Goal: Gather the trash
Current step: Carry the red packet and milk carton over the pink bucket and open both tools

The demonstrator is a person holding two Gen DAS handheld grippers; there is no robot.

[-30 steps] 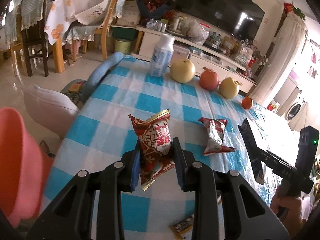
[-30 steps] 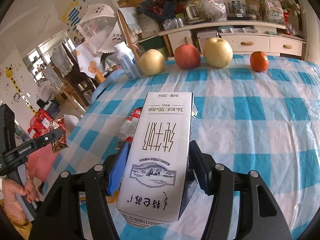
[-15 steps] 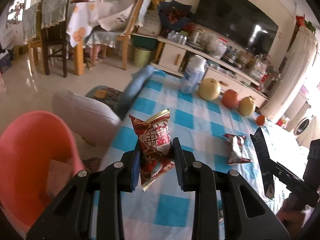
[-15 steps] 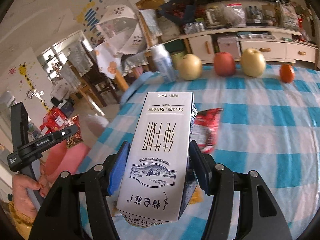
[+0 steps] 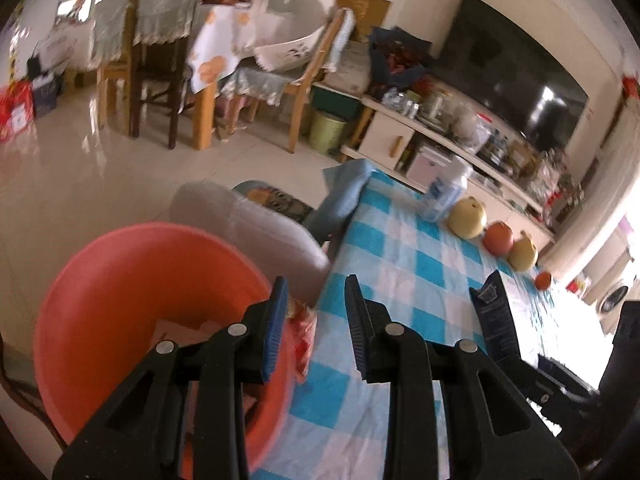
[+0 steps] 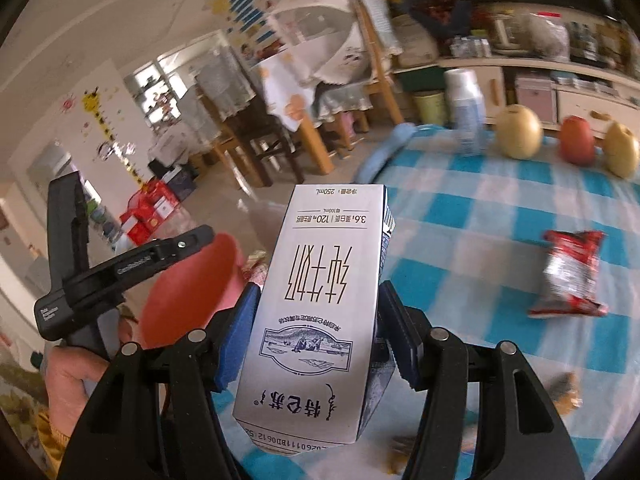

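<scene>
A red snack wrapper [image 5: 300, 332] drops from the parted left gripper [image 5: 316, 328] at the orange basin's [image 5: 120, 264] rim beside the table edge, the right gripper [image 6: 316, 340] clamps a milk carton [image 6: 320, 312], another red wrapper [image 6: 572, 272] awaits on the checked tablecloth [image 6: 460, 216].

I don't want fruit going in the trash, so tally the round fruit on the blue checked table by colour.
Yellow round fruit: 2
Red round fruit: 1
Small orange round fruit: 1
Total: 4
</scene>
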